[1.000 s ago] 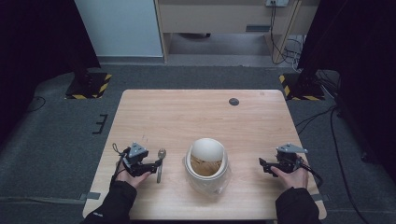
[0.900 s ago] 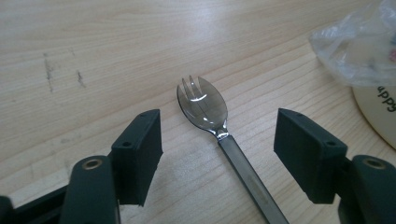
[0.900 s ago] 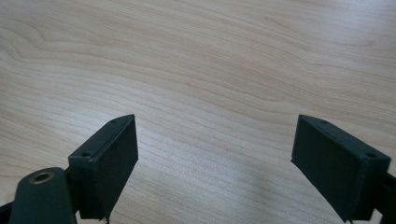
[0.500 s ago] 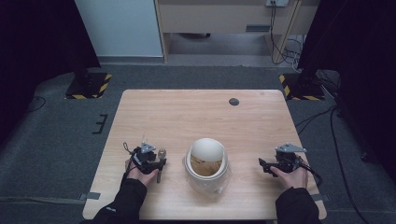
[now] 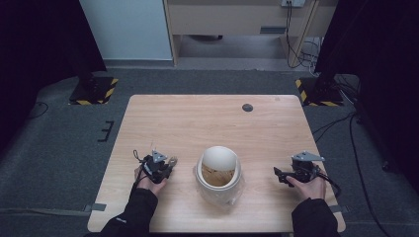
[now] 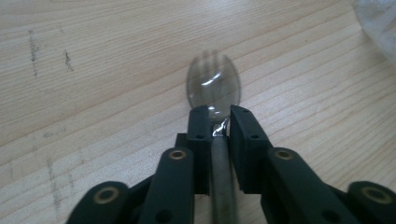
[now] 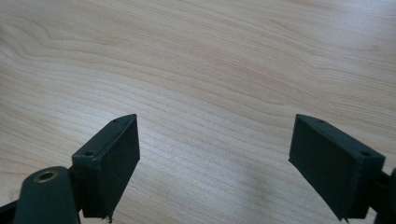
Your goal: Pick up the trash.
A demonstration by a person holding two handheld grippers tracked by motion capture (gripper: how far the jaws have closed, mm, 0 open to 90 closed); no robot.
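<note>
A metal spoon [image 6: 214, 88] lies on the wooden table [image 5: 212, 123], bowl pointing away from me. My left gripper [image 6: 215, 122] is shut on the spoon's neck just behind the bowl; in the high view this left gripper [image 5: 165, 167] sits left of a white jar [image 5: 219, 170], with the spoon [image 5: 172, 160] bowl poking out toward the jar. The jar is open-mouthed, brownish inside, and stands on clear plastic wrap. My right gripper [image 7: 215, 158] is open over bare wood, nothing between its jaws; in the high view the right gripper [image 5: 279, 175] rests right of the jar.
A small dark round disc [image 5: 247, 107] lies near the table's far edge. Crinkled clear plastic [image 6: 380, 23] shows at the upper right of the left gripper view. Grey carpet and black stands surround the table.
My left gripper has moved right toward the spoon and shut on its neck. The right gripper has stayed in place, still open.
</note>
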